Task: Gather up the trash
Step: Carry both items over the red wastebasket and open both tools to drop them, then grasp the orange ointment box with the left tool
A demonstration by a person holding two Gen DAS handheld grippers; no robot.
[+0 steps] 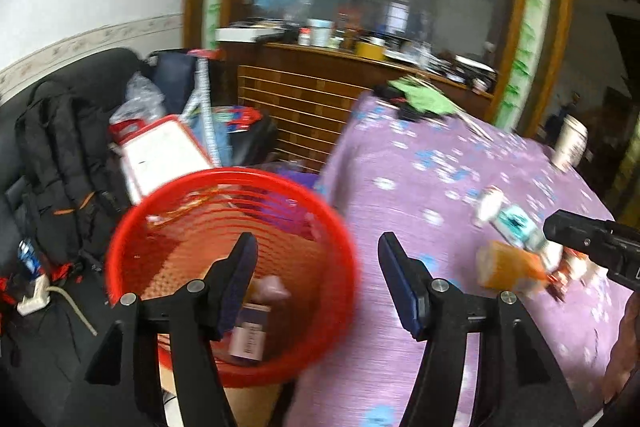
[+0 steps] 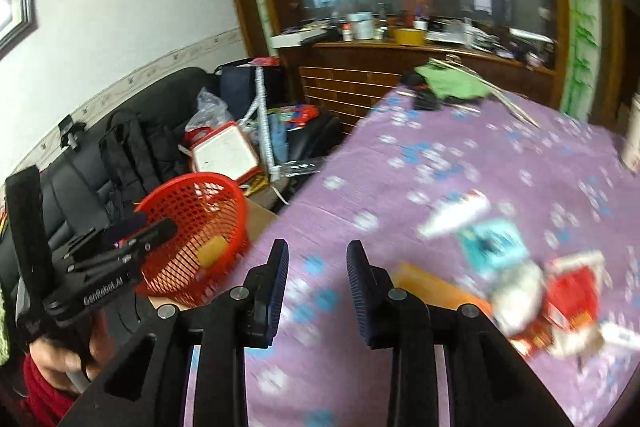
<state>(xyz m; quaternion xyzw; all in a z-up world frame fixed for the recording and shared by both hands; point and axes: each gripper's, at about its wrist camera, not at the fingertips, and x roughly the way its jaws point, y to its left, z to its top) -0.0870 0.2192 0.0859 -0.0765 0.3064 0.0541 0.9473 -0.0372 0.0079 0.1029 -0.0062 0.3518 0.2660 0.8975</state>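
**Trash Pickup: Gripper State and Handling Notes**

Left gripper [image 1: 318, 283]: jaws spread wide, nothing between them. It hangs over the rim of the red basket [image 1: 132, 227], which sits just beside the table edge. A small carton [image 1: 248, 337] and other blurred scraps already lie inside the basket.

Right gripper [image 2: 318, 287]: jaws apart, empty, positioned above the purple tablecloth [image 2: 400, 179] with the trash pile just off to its right.

Remaining trash lies clustered on the tablecloth: an orange box [image 2: 432, 285] nearest the right gripper, a teal packet [image 2: 494, 247], a red wrapper [image 2: 572, 291] and a white-and-red carton [image 2: 456, 213]. Motion blur hides the finer detail.

Handling, as judged: all items look like light, empty packaging. The orange box appears stiff enough to be pinched across its narrow faces. The packet and wrapper are probably thin and crushable; grip at a raised or folded edge, since flat film may slip on the cloth. A paper cup [image 1: 570, 143] stands well apart at the far edge; it is likely to be easily tipped.
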